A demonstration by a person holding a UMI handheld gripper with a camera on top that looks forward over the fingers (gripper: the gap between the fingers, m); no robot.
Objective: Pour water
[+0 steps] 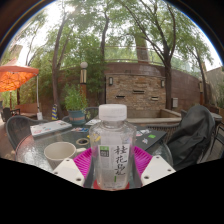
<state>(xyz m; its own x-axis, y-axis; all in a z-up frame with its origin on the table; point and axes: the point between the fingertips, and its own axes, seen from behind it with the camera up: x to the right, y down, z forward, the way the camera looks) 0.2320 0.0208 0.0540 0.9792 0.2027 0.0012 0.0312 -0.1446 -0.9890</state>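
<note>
Camera rides the tool [112, 165], looking forward, close over a table [150, 140] outdoors.

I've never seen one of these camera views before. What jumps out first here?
A clear water bottle with a white cap and green writing stands upright between the pink pads of the hand-held gripper, which presses it from both sides. Just left of it sits a pale cup on the table. Beyond stand a brick wall and trees, with an orange parasol farther left.

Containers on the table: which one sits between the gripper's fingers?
The clear water bottle with the white cap; the gripper holds it between both pads. The pale cup stands apart beside it.
</note>
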